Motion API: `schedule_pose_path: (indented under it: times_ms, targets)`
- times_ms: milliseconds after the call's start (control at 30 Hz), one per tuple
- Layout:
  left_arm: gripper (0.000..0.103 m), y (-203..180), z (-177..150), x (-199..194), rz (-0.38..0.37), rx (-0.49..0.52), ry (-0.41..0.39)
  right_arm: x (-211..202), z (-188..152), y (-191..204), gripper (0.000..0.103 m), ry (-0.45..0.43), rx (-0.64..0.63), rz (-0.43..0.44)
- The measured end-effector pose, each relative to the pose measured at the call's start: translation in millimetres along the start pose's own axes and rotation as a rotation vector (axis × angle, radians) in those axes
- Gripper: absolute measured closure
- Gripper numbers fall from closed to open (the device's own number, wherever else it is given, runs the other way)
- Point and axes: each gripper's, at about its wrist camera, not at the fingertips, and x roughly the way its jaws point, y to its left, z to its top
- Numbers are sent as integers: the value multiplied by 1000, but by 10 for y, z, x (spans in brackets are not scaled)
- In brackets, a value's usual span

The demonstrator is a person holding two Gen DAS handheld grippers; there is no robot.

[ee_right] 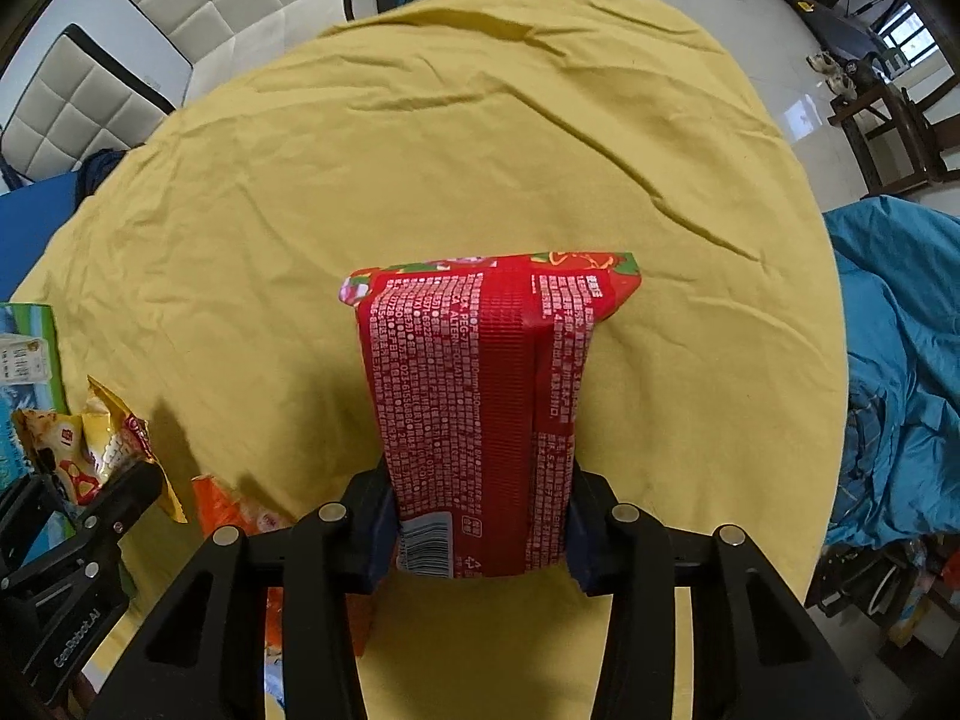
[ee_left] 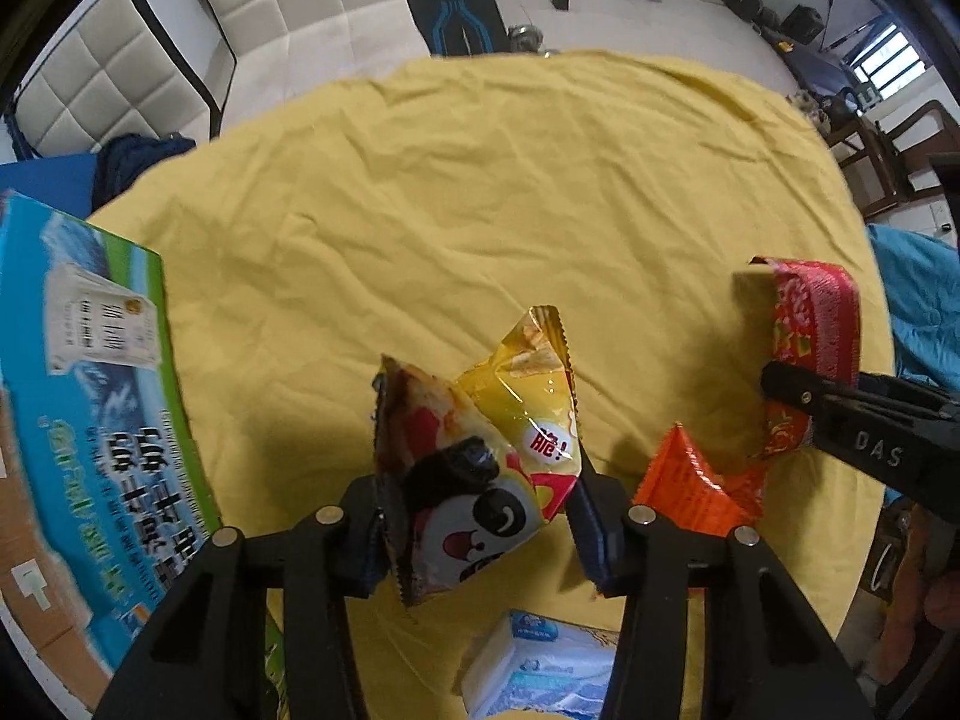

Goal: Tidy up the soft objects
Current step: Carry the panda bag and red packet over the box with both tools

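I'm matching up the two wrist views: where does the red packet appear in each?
Left wrist view: red packet at the right edge, held by the right gripper.
Right wrist view: red packet at centre, between that gripper's fingers.
Shared landmark: orange packet on the yellow cloth.

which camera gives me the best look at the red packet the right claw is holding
The right wrist view: the red packet fills the centre, its printed back and barcode legible, clamped in the right claw. The left wrist view shows it only at the right edge, small and partly hidden.
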Motion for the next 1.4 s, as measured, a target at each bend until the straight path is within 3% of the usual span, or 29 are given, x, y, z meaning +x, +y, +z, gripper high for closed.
schedule_pose_path:
  times_ms: [233, 333, 700, 1067, 1400]
  targets:
    - [57, -48, -168, -410, -16, -28, -90, -483, -201, 107, 57, -62, -3, 61]
    - [57, 138, -120, -562, -27, -34, -114, -696, -308, 165, 57, -84, -9, 90]
    - [57, 576, -538, -1157, -114, -90, -177, -1468, -856, 680, 57, -154, -56, 198]
    - [57, 1722, -1134, -1649, -108, -184, -219, -1772, -1529, 1989, 57, -144, -162, 294]
    - [57, 3118, -1299, -1643, -21, -311, -201, -1270, -1670, 3273, 57, -47, -255, 289]
